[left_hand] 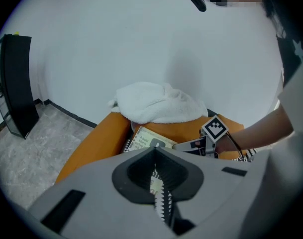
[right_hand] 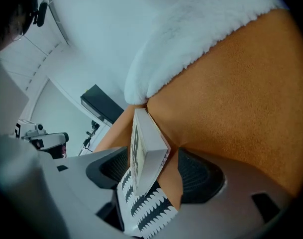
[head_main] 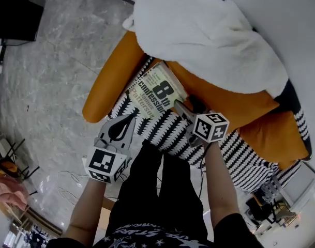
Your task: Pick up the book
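Note:
The book (head_main: 156,92), pale cover with large dark print, lies face up on a black-and-white zigzag cushion (head_main: 170,130) of an orange sofa. In the left gripper view the book (left_hand: 144,139) shows just beyond the jaws. My right gripper (head_main: 182,107) is at the book's right edge. In the right gripper view the book (right_hand: 147,151) stands edge-on between the open jaws of my right gripper (right_hand: 153,154), with a gap toward one pad. My left gripper (head_main: 129,120) hovers near the book's near-left corner, its toothed jaws meshed shut on nothing (left_hand: 155,156).
A white fluffy blanket (head_main: 209,40) covers the sofa back just beyond the book. An orange armrest (head_main: 113,79) runs along the left. Grey marble floor (head_main: 48,76) lies further left, with a black panel (head_main: 12,17) at its far corner. My black-clad legs sit below the grippers.

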Action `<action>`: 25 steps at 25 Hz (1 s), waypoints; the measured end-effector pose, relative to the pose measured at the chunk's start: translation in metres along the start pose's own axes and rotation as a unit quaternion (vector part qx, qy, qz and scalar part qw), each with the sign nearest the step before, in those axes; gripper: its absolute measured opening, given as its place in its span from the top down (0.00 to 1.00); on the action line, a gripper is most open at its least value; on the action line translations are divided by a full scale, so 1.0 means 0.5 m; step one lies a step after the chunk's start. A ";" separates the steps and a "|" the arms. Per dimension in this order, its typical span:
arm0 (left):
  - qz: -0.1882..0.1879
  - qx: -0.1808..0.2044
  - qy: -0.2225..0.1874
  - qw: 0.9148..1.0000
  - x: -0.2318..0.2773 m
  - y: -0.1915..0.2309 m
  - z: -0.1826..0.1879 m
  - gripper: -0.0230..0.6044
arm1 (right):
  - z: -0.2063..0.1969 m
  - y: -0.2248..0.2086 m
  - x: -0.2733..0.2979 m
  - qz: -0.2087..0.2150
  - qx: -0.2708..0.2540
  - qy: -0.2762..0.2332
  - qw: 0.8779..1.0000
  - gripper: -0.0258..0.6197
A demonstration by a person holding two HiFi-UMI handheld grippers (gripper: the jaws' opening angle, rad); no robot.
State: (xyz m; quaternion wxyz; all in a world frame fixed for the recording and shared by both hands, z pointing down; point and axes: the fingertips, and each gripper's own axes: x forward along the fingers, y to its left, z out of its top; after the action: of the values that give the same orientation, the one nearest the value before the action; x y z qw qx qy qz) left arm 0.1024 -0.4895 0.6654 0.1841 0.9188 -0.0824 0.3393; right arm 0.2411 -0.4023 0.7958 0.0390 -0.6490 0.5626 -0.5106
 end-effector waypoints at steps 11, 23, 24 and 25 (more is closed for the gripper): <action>-0.013 0.006 0.013 1.000 0.017 -0.024 -0.007 0.95 | 0.003 0.024 0.035 0.058 -0.030 0.002 0.998 0.48; -0.009 0.003 0.008 1.000 -0.011 -0.045 -0.016 0.95 | 0.036 0.025 0.052 0.034 0.017 -0.059 0.998 0.53; -0.008 0.001 0.009 1.000 -0.013 -0.038 -0.021 0.95 | 0.038 0.023 0.060 0.027 0.022 -0.063 0.997 0.58; -0.006 0.000 0.010 1.000 -0.015 -0.033 -0.026 0.95 | 0.039 0.022 0.066 0.024 0.026 -0.066 0.997 0.63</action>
State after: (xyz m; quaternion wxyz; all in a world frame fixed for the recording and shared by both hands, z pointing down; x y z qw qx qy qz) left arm 0.0938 -0.4692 0.6651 0.1871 0.9159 -0.0746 0.3473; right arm 0.2421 -0.4418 0.8000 0.1047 -0.6667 0.5607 -0.4798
